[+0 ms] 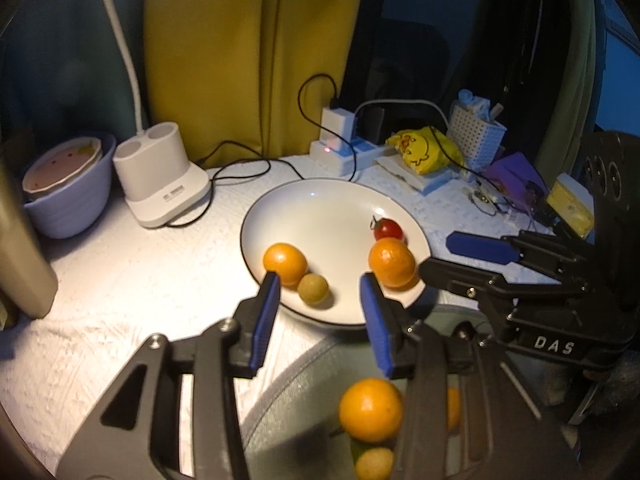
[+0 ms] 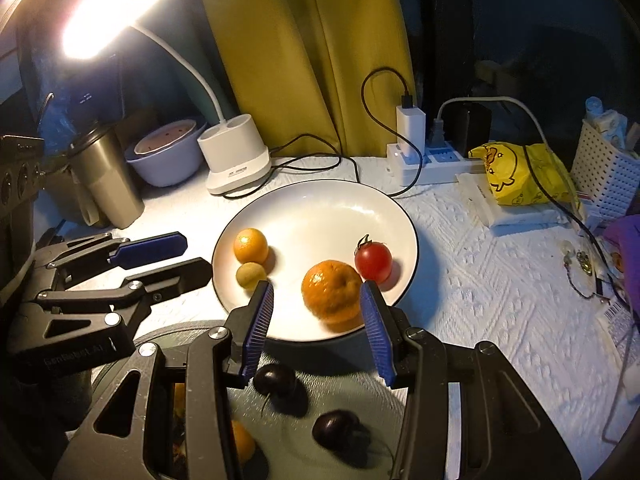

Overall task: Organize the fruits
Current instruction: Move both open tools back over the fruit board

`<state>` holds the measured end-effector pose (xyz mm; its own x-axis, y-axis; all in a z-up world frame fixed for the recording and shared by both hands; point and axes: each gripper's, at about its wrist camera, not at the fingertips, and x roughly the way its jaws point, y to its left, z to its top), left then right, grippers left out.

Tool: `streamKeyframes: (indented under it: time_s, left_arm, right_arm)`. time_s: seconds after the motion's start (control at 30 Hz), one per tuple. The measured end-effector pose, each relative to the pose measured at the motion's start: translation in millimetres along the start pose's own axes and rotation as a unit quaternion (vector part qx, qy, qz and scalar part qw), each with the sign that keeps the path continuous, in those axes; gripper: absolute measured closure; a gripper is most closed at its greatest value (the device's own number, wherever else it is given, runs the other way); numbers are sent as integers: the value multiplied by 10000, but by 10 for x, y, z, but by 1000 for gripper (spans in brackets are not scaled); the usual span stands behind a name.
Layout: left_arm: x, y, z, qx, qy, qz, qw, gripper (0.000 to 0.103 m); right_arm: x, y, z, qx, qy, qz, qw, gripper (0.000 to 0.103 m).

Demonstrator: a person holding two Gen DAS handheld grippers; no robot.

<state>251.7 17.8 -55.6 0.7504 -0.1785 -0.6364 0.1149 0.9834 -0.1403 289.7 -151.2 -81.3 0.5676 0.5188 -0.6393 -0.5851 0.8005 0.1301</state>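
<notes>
A white plate holds a small orange, a yellow-green round fruit, a bigger orange and a cherry tomato. My left gripper hovers open at the plate's near-left rim, with nothing between its pads. My right gripper is open over the near rim; the bigger orange lies on the plate just past its tips, not pinched. Below both sits a grey-green bowl holding an orange and two dark fruits.
Behind the plate stand a white desk lamp base, a lilac bowl, a steel tumbler, a power strip with chargers and cables, a yellow bag and a white basket. A yellow curtain hangs at the back.
</notes>
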Motion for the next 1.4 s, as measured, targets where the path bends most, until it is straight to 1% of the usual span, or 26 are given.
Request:
streamKeyframes:
  time_s: [0.4,0.67,0.87,1.1,1.4]
  left_arm:
    - [-331,-90,-164,5,-123,35,9999,60]
    - [-480,-105,-309,-84,-134,32,9999,60]
    - [-528,-103,-466,-172,-60,37,9998,60]
    - [-546,-59,-660,-298,67,38,9995,60]
    - [-561,-55,-829,-378,174,19,9991,60]
  right_arm:
    - [-313,119,-123,-54,-147,-31,9999,56]
    - [-437,189,-216,-90,-149,-9,9998,56]
    - [-441,268,-344,-99,-49,45,9999,56]
    - [-358,385,-519,-109,180,157,9997,56]
    - [-239,463,-722,-71,441,243,9987,56]
